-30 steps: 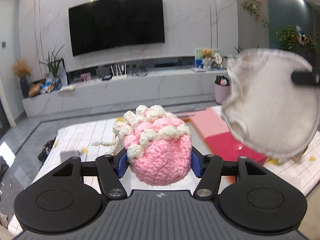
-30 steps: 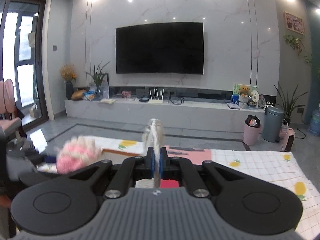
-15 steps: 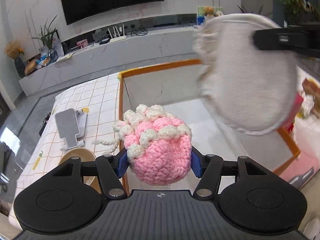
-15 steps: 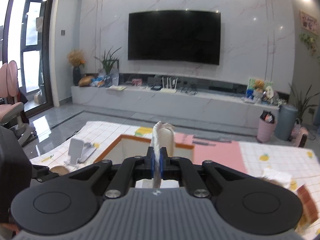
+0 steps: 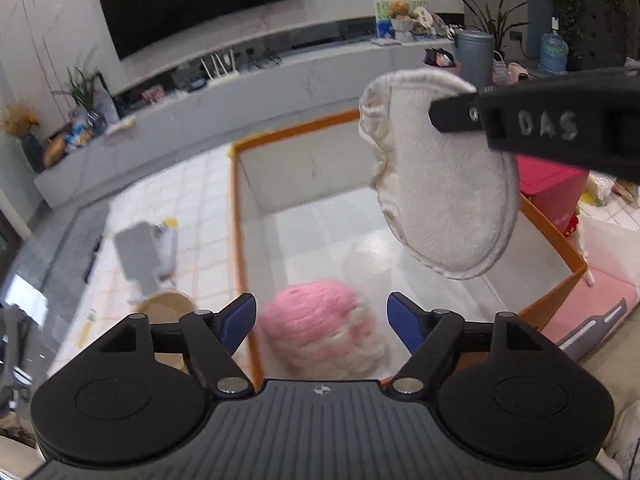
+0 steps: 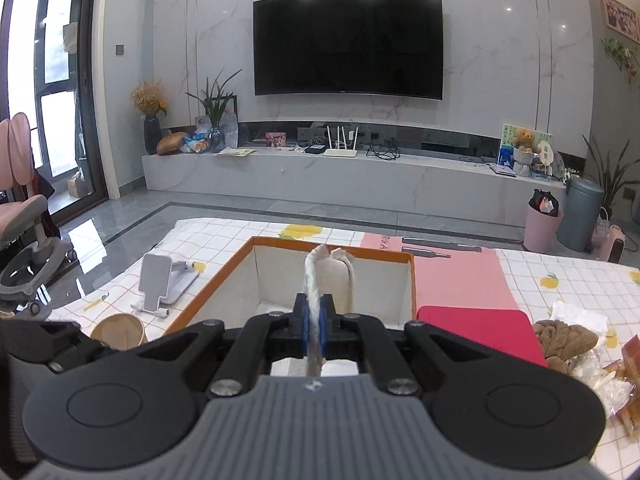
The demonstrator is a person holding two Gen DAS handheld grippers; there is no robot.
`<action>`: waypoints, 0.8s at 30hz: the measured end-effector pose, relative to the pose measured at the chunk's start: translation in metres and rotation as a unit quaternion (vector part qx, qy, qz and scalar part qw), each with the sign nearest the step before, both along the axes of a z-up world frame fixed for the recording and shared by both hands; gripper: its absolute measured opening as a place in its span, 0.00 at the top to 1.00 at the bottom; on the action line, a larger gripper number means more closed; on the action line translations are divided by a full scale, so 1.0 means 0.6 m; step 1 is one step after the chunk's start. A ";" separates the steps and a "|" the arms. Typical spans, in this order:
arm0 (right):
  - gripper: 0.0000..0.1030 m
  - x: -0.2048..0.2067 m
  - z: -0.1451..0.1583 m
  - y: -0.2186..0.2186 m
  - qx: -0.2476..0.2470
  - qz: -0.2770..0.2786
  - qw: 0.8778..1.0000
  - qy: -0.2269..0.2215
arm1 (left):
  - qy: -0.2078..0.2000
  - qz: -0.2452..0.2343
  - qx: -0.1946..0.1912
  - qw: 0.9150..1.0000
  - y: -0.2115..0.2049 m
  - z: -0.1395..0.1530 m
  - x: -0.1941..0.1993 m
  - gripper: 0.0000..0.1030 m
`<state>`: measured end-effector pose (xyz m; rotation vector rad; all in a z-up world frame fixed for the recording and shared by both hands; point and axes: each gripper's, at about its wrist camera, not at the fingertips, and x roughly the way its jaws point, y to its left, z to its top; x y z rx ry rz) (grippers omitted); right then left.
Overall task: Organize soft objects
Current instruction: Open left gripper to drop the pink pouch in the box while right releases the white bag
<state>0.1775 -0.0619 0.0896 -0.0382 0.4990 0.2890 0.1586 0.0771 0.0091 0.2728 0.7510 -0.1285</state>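
A pink and white crocheted ball (image 5: 324, 326) drops, blurred, between and below the pads of my left gripper (image 5: 321, 320), whose jaws are opening and no longer touch it. It falls inside the orange-rimmed white box (image 5: 236, 216). My right gripper (image 6: 315, 316) is shut on a flat round white cloth pad (image 6: 318, 280), seen edge-on, hanging over the box (image 6: 332, 249). In the left wrist view the same white pad (image 5: 444, 196) hangs from the right gripper's finger (image 5: 456, 114) above the box's right half.
A checked tablecloth (image 6: 224, 236) covers the table. Left of the box lie a grey phone stand (image 6: 160, 284) and a tan bowl (image 6: 118, 330). On the right are a red case (image 6: 480, 332), a pink mat (image 6: 456, 276), a brown plush (image 6: 566, 340) and wrappers (image 6: 616, 380).
My left gripper has opened and let go of the pink ball, which now drops into the box. Both grippers came down over the box; the white pad stays held.
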 end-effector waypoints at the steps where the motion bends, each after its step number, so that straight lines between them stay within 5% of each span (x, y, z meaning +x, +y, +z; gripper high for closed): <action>1: 0.98 0.000 0.002 0.000 -0.002 -0.001 1.000 -0.001 | -0.008 0.006 0.006 1.000 0.002 0.006 -0.003 0.14; 10: 0.98 0.006 0.016 0.012 0.044 0.007 0.999 0.020 | -0.035 0.089 0.018 0.995 0.063 0.051 -0.009 0.14; 16: 0.97 0.010 0.035 0.044 0.076 0.019 0.997 0.016 | -0.030 0.143 -0.018 0.989 0.113 0.065 -0.005 0.14; 24: 0.97 -0.010 0.036 0.051 0.118 0.041 0.990 0.064 | -0.035 0.145 -0.033 0.988 0.121 0.080 -0.018 0.14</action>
